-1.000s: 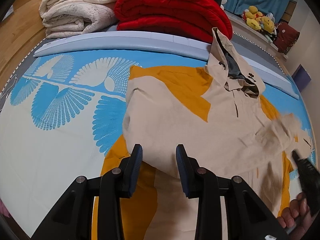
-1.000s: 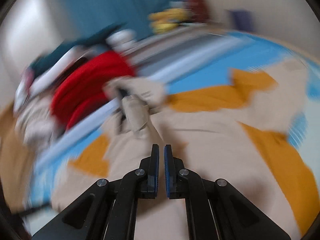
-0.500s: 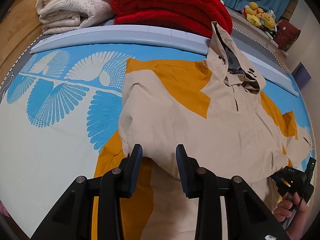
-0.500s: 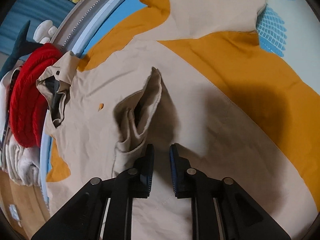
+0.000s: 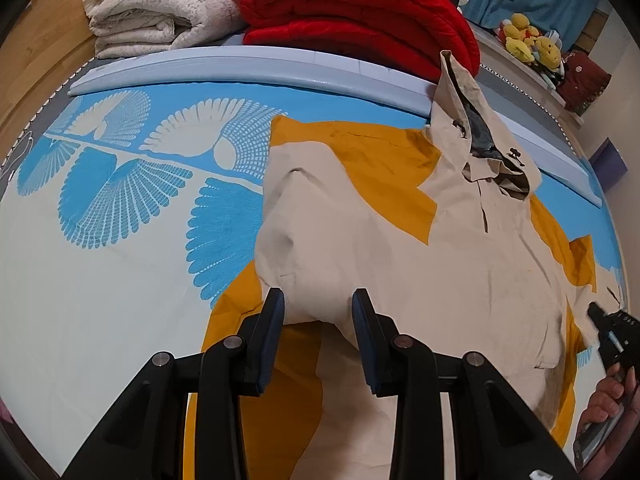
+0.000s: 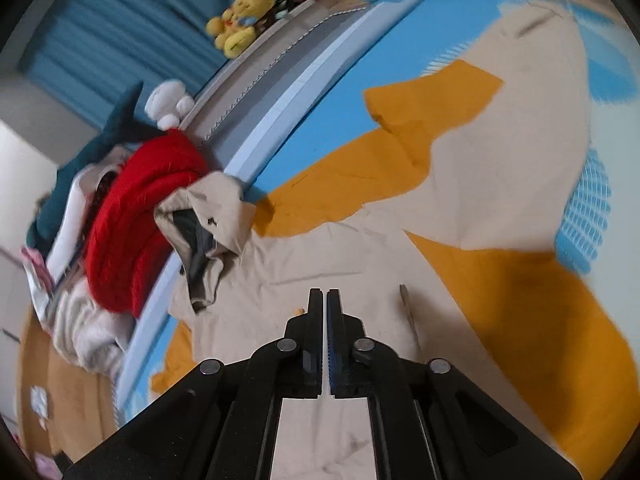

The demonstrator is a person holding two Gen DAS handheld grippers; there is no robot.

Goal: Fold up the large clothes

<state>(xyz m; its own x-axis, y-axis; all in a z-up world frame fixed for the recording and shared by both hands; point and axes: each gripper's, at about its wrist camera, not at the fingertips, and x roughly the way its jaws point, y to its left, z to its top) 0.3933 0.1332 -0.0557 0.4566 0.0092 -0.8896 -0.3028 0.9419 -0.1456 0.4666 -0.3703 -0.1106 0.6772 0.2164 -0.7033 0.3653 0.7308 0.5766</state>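
Left gripper (image 5: 318, 316): fingers (image 5: 272, 320) standing apart, a bulge of the folded beige sleeve (image 5: 320, 240) lying between them. Whether the pads are pressing the cloth cannot be told; the fabric is filling most of the gap and its edge is lying at the fingertips.

Right gripper (image 6: 324, 300): fingers (image 6: 315, 320) pressed together with nothing between them, hanging over the beige chest of the jacket (image 6: 320, 256). In the left view the same gripper is showing at the lower right edge, a hand (image 5: 608, 396) wrapping its grip.

Jacket, beige with orange panels, is lying spread front-up on the bed (image 5: 100, 280), across a blue-and-white fan-patterned sheet. One sleeve is lying folded in over the body on the left side; the other sleeve (image 6: 500, 152) is stretching out flat toward the sheet's far corner. Hood (image 5: 472, 120) is standing up against a pale blue rail (image 5: 240, 68) at the bed's far edge, touching it.

Beyond the rail: a red folded quilt (image 5: 360, 12) beside a cream blanket (image 5: 160, 12). Yellow plush toys (image 5: 528, 44) are sitting farther along, in front of a blue curtain (image 6: 120, 28).
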